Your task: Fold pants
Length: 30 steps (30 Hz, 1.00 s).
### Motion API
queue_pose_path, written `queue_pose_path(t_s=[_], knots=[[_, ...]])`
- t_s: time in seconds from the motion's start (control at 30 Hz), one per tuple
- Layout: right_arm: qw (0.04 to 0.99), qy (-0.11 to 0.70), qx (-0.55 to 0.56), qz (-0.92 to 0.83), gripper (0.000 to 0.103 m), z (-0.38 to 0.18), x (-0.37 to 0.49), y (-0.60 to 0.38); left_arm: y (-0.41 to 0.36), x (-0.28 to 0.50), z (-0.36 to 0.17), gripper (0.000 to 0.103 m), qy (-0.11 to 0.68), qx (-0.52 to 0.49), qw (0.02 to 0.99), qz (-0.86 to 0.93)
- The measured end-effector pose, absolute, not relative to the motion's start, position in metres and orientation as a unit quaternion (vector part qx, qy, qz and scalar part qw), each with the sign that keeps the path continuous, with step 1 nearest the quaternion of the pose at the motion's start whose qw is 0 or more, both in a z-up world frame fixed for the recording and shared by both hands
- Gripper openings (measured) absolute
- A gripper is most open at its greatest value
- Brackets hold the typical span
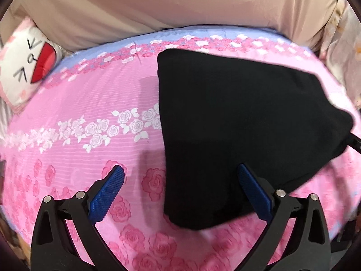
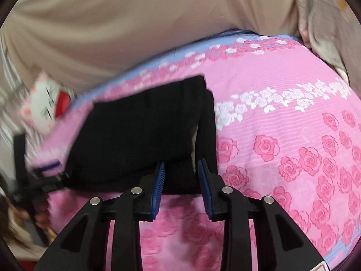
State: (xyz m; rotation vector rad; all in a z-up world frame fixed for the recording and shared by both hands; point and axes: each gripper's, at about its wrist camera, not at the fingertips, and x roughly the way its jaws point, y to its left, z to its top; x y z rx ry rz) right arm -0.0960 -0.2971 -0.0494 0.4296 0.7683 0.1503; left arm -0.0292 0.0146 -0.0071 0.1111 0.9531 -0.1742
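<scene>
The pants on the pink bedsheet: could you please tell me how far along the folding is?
Mostly done, it seems: the black pants lie as a compact folded bundle on the rose bedsheet. In hand: nothing by the left tongs, which are wide open beside the near edge; the right tongs straddle a fold at their edge, not clamped. Left, probably: releasing, or one last fold or tidy.

I was working in a home bedroom: a bed under a pink rose-print sheet (image 1: 90,103), a cartoon-face pillow (image 1: 24,65) at 10 o'clock, beige bedding (image 1: 180,2) at 12 o'clock.
</scene>
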Motion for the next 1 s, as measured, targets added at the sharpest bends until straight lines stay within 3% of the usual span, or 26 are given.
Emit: queue_pose_path(t_s=[0.03, 0.13, 0.23, 0.6, 1.0], knots=[[0.899, 0.372, 0.220, 0.075, 0.057, -0.046, -0.098, -0.303, 0.020, -0.030, -0.003, 0.098, 0.463, 0.032, 0.880, -0.103], [0.896, 0.364, 0.246, 0.066, 0.071, -0.036, -0.102, -0.315, 0.040, -0.030, 0.004, 0.098, 0.480, -0.015, 0.869, -0.123], [0.882, 0.378, 0.270, 0.078, 0.079, -0.038, -0.103, -0.324, 0.062, -0.024, 0.001, 0.098, 0.504, -0.053, 0.854, -0.117], [0.815, 0.475, 0.303, 0.132, 0.083, -0.089, -0.082, -0.299, 0.065, -0.018, -0.029, 0.098, 0.561, -0.113, 0.804, -0.160], [0.761, 0.435, 0.439, 0.196, 0.086, -0.102, -0.068, -0.329, 0.037, 0.019, -0.032, 0.098, 0.554, -0.124, 0.799, -0.198]])
